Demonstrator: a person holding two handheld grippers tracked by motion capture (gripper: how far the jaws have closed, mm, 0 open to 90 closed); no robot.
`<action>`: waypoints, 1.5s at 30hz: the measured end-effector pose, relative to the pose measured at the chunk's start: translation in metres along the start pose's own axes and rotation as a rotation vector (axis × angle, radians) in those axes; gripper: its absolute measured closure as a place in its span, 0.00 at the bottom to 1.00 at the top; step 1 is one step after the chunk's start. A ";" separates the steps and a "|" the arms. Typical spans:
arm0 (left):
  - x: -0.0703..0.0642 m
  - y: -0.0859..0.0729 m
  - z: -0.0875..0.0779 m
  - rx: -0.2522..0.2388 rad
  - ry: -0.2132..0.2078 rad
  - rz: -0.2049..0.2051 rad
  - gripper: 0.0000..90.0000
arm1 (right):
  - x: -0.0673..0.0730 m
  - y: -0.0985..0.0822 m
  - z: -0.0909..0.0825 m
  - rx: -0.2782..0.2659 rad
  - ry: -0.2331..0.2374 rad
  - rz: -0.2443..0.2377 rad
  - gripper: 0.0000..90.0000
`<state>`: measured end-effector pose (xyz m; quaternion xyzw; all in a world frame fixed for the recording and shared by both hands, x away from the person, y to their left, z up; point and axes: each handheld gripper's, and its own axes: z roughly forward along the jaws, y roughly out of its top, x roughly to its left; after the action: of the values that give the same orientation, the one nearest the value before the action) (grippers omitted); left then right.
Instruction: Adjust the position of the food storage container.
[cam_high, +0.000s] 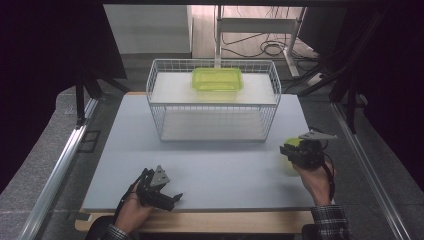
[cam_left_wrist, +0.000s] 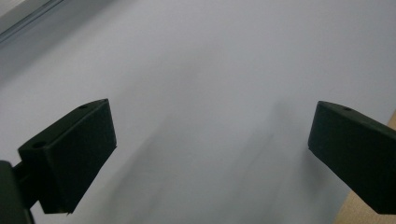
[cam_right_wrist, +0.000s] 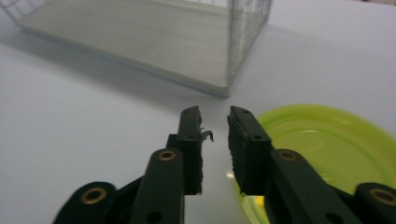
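Note:
A round lime-green plate (cam_right_wrist: 327, 144) lies low at the right in the right gripper view. Its near rim runs in between the jaws of my right gripper (cam_right_wrist: 215, 116), which stands shut on that rim with a narrow gap left at the tips. From above, the right gripper (cam_high: 289, 150) is at the table's right edge with a bit of the green plate (cam_high: 292, 143) at its jaws. My left gripper (cam_high: 172, 192) rests near the front left edge. Its jaws (cam_left_wrist: 210, 140) are spread wide over bare table with nothing between them.
A white wire basket (cam_high: 212, 100) with two white shelves stands at the table's far middle. A green rectangular container (cam_high: 217, 79) sits on its upper shelf. The basket's corner (cam_right_wrist: 243, 42) is just beyond the right gripper. The table's wooden front edge (cam_high: 210, 220) runs along the bottom.

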<state>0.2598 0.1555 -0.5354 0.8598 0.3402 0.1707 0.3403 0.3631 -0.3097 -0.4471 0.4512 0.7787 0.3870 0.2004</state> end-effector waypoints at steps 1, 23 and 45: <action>0.000 0.000 0.000 0.000 0.000 0.000 0.01 | -0.004 0.001 -0.001 -0.001 -0.014 0.003 0.89; -0.001 0.000 0.002 0.012 0.004 0.008 0.01 | -0.089 -0.022 -0.008 0.005 -0.283 0.135 0.99; -0.003 0.001 0.003 0.021 0.004 0.020 0.01 | -0.075 -0.031 0.005 0.054 -0.222 0.160 0.99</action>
<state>0.2599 0.1517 -0.5377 0.8664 0.3340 0.1724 0.3286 0.3874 -0.3813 -0.4772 0.5570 0.7236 0.3283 0.2417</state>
